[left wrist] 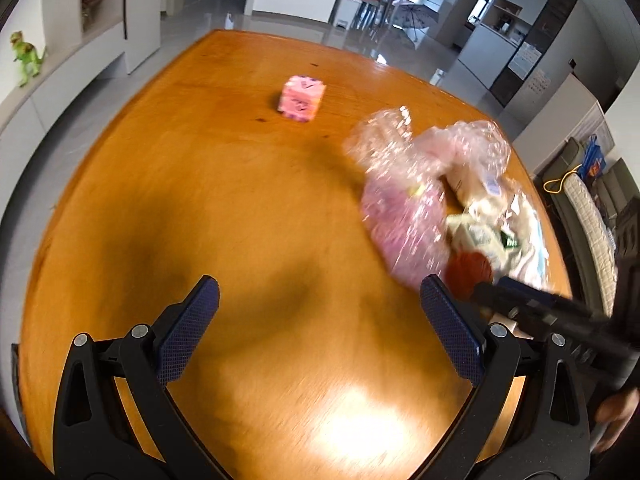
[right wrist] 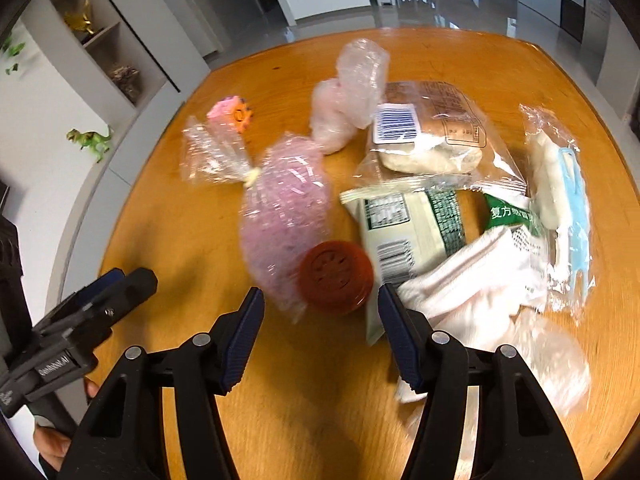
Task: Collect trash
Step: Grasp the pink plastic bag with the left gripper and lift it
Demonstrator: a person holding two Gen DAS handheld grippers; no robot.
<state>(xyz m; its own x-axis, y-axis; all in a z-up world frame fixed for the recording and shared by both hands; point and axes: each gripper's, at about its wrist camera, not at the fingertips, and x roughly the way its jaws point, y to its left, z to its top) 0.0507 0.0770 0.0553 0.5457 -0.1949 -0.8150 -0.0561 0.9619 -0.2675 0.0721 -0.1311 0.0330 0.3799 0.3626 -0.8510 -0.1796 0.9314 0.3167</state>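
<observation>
Trash is all over your wooden table [right wrist: 168, 248], and as far as these views show, none of it is collected yet; no bin or bag for it is in sight.

Starting at the left: your left gripper [left wrist: 318, 330] hangs over bare tabletop, jaws spread wide, nothing between them. Off ahead of it a small pink box [left wrist: 302, 98] sits alone, well apart from the main heap. Next comes a clear wrapper [right wrist: 212, 156] knotted onto the pink mesh-filled bag [right wrist: 280, 220], with a crumpled wad of clear plastic [right wrist: 352, 88] beyond it.

Now the middle: your right gripper [right wrist: 320, 336] is tilted down at the pile, jaws spread and pinching nothing. A round red lid [right wrist: 335, 278] lies just ahead of the gap, touching the pink bag's near end. Looks like your likeliest first pick, though it is not yet between the pads.

Moving right: a white and green sachet [right wrist: 404, 232] lies beside the lid, a wrapped bun [right wrist: 432, 136] sits behind it, and a white cloth [right wrist: 472, 292] presses up against your right finger. Farthest right, a blue face mask [right wrist: 574, 216] lies in torn clear packaging, with another bit of filmy plastic [right wrist: 548, 356] near the table edge.

So everything remains to be done: each piece still lies loose on the table, and both grippers are empty.
</observation>
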